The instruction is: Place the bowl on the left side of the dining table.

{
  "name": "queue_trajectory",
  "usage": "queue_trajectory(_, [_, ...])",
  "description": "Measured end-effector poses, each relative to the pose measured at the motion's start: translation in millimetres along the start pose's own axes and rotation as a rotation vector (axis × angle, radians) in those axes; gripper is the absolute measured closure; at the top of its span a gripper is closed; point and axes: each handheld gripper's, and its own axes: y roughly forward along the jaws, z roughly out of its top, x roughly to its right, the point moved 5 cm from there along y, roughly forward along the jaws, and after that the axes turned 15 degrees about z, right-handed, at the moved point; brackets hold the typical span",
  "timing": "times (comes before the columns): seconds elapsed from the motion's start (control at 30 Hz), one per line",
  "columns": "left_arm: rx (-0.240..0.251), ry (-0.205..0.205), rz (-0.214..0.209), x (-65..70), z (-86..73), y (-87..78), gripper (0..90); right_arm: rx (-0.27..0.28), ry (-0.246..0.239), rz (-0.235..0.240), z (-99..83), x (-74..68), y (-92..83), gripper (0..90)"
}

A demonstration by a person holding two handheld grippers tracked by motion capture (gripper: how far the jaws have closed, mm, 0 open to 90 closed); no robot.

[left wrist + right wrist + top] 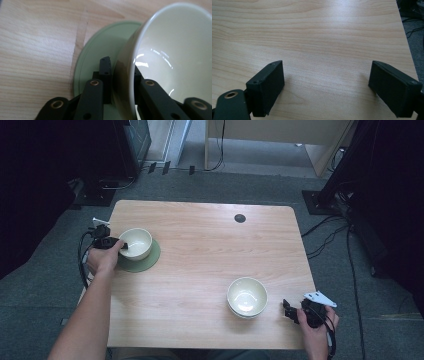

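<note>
**Left gripper pinches the bowl's rim on the saucer**

Left gripper (121,245) has our cream bowl (136,243) by its wall, one jaw inside, one outside, over the green saucer (150,261). Whether we are setting down or lifting, we cannot tell. Our right gripper (289,311) rests wide and empty beside the stacked bowls (247,297), forearm low.

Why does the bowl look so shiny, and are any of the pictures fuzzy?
Left gripper view: white glints of lamp light streak the bowl, whose near rim is soft. Right gripper view: a pale sheen lies on the table. High view: the room's edges are dark.
</note>
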Motion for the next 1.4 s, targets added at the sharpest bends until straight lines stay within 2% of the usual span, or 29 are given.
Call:
queue_trajectory(0.03, [0.010,-0.002,0.012,-0.9,0.4,-0.6,70.3,0.000,0.000,0.000,0.0,0.0,0.0,12.5])
queue_trajectory(0.07, [0.028,-0.006,0.001,-1.0,0.9,-1.5,66.5,0.000,0.000,0.000,0.0,0.0,0.0,12.5])
queue_trajectory(0.13, [0.052,-0.024,-0.057,-0.8,1.2,-4.2,63.0,0.000,0.000,0.000,0.0,0.0,0.0,12.5])
queue_trajectory(0.17, [0.087,-0.033,-0.074,-0.8,1.9,-6.8,62.4,0.000,0.000,0.000,0.0,0.0,0.0,12.5])
queue_trajectory(0.2, [0.087,-0.033,-0.074,-0.8,1.9,-6.8,59.5,0.000,0.001,0.001,0.0,0.0,0.0,12.5])
queue_trajectory(0.27, [0.155,-0.063,-0.089,-2.6,3.0,-13.9,57.0,0.000,0.001,0.001,0.0,0.0,0.0,12.5])
queue_trajectory(0.33, [0.184,-0.076,-0.104,-3.5,2.8,-18.0,45.1,0.000,0.001,0.001,0.0,0.0,0.0,12.5])
queue_trajectory(0.37, [0.206,-0.072,-0.096,-3.5,2.0,-21.1,40.9,0.000,0.001,0.001,0.0,0.0,0.0,12.5])
queue_trajectory(0.47, [0.239,-0.052,-0.040,-4.5,-0.6,-26.8,36.8,0.000,0.001,0.001,0.0,0.0,0.0,12.5])
queue_trajectory(0.53, [0.262,-0.051,-0.052,-4.2,-4.0,-31.2,35.9,0.000,0.001,0.001,0.0,0.0,0.0,12.4])
queue_trajectory(0.6, [0.303,-0.020,-0.043,-3.8,-8.6,-35.6,33.7,0.000,0.001,0.001,0.0,0.1,0.0,12.4])
queue_trajectory(0.67, [0.332,0.018,0.000,-3.7,-13.9,-39.1,29.0,-0.001,0.001,0.002,0.0,0.0,0.1,12.3])
queue_trajectory(0.73, [0.364,0.038,0.054,-4.1,-19.2,-43.0,30.3,0.000,0.001,0.002,0.0,0.0,0.1,12.2])
queue_trajectory(0.77, [0.364,0.038,0.054,-4.1,-19.2,-43.0,30.2,-0.001,0.002,0.002,0.0,0.0,0.1,12.2])
queue_trajectory(0.8, [0.392,0.071,0.059,-2.8,-24.6,-47.6,30.3,-0.001,0.001,0.002,0.0,0.0,0.1,12.2])
queue_trajectory(0.9, [0.420,0.061,0.043,-3.4,-30.5,-54.9,30.2,-0.001,0.001,0.002,0.0,0.0,0.2,12.0])
queue_trajectory(0.97, [0.435,0.049,0.060,-4.9,-33.5,-59.5,28.7,-0.001,0.001,0.002,0.0,0.0,0.2,11.9])
queue_trajectory(1.07, [0.426,0.046,0.107,-5.9,-38.8,-62.2,27.8,-0.002,0.001,0.003,0.0,0.0,0.2,11.8])
queue_trajectory(1.13, [0.438,0.042,0.122,-6.9,-42.7,-65.0,26.7,-0.002,0.000,0.003,0.0,0.0,0.2,11.7])
queue_trajectory(1.2, [0.455,0.037,0.111,-8.1,-46.7,-68.2,27.8,-0.003,0.000,0.004,0.0,-0.1,0.3,11.6])
queue_trajectory(1.3, [0.471,0.049,0.121,-9.1,-51.2,-70.7,27.4,-0.003,0.000,0.004,0.0,-0.1,0.3,11.5])
queue_trajectory(1.4, [0.494,0.095,0.121,-7.0,-62.1,-73.9,25.7,-0.003,-0.001,0.005,0.0,-0.1,0.4,11.2])
